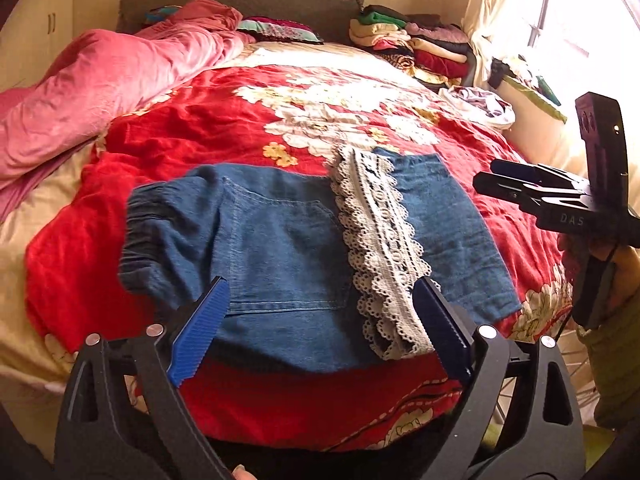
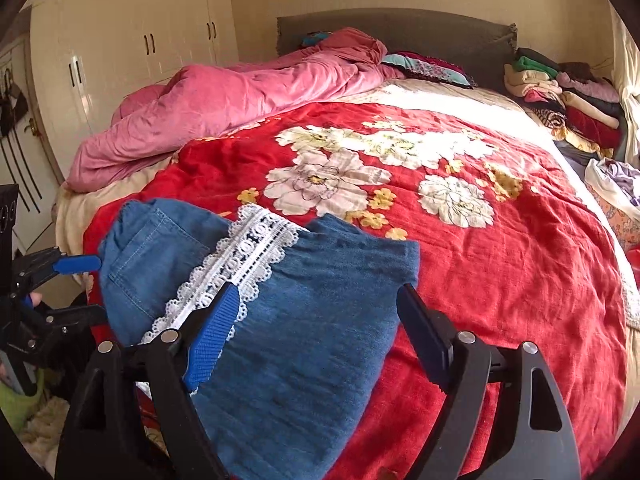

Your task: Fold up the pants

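Blue denim pants [image 1: 280, 240] with a white lace band [image 1: 380, 240] lie folded into a compact stack on the red floral bedspread [image 1: 224, 120]. An elastic waistband shows at the stack's left end. My left gripper [image 1: 322, 292] hovers over the near edge of the stack, open, its blue pads clear of the cloth. In the right wrist view the pants [image 2: 312, 340] lie below my right gripper [image 2: 318, 292], which is open and holds nothing. The right gripper [image 1: 486, 174] shows at the right edge of the left wrist view. The left gripper [image 2: 86, 286] shows at the left edge of the right wrist view.
A crumpled pink duvet [image 1: 100, 88] lies along the bed's left side. Stacks of folded clothes [image 1: 408, 44] sit by the dark headboard [image 1: 240, 0] at the back right. Loose light garments [image 1: 480, 104] lie near the window. White wardrobes [image 2: 128, 48] stand to the left.
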Motion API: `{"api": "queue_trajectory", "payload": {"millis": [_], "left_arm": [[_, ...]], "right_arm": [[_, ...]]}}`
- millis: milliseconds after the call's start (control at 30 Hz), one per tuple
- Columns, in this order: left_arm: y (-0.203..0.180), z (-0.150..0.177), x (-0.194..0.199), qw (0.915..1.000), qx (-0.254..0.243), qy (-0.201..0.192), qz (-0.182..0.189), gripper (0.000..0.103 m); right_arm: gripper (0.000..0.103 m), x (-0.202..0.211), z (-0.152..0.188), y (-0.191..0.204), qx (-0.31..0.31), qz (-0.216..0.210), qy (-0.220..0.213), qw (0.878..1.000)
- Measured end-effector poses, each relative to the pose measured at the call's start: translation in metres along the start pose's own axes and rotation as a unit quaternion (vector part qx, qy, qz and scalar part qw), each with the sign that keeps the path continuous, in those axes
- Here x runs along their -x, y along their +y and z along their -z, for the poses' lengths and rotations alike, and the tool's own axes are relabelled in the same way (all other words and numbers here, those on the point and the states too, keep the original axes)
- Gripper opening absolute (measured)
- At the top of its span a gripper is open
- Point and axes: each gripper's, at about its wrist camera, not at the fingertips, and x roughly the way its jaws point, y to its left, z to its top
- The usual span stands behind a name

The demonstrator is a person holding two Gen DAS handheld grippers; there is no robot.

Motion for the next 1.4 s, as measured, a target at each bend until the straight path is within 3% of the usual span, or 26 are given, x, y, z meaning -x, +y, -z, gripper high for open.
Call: {"api": "queue_trajectory", "payload": {"millis": [300,367,1000,1233,1300,1367,1400], "left_arm": [[0.028,0.003,0.01,0.9993,0.031,-0.007,-0.019,0.091],[0.033,0.004,0.011,0.999,0.038,-0.008,-0.02,0.091],[0.089,0.025,-0.003,0.9929,0.116,0.015,-0.022,0.092],[0.117,0.035,-0.01,0.9823,0.186,0.017,0.012,0.092],[0.12,0.036,-0.011,0.9799,0.198,0.013,0.023,0.088],[0.119,0.036,-0.012,0.9787,0.202,0.01,0.036,0.078],[0.119,0.037,-0.013,0.9781,0.203,0.01,0.043,0.067]], "right_arm": [[0.081,-0.008,-0.022,0.031,0.032,-0.012,-0.001,0.999],[0.098,-0.011,-0.025,0.037,0.034,-0.013,-0.002,0.999],[0.098,-0.058,-0.065,0.111,0.12,-0.062,0.02,0.991],[0.098,-0.09,-0.075,0.138,0.137,-0.107,0.063,0.983],[0.098,-0.099,-0.077,0.149,0.151,-0.118,0.072,0.979],[0.098,-0.106,-0.078,0.158,0.162,-0.126,0.081,0.975],[0.098,-0.11,-0.079,0.163,0.167,-0.132,0.085,0.973]]}}
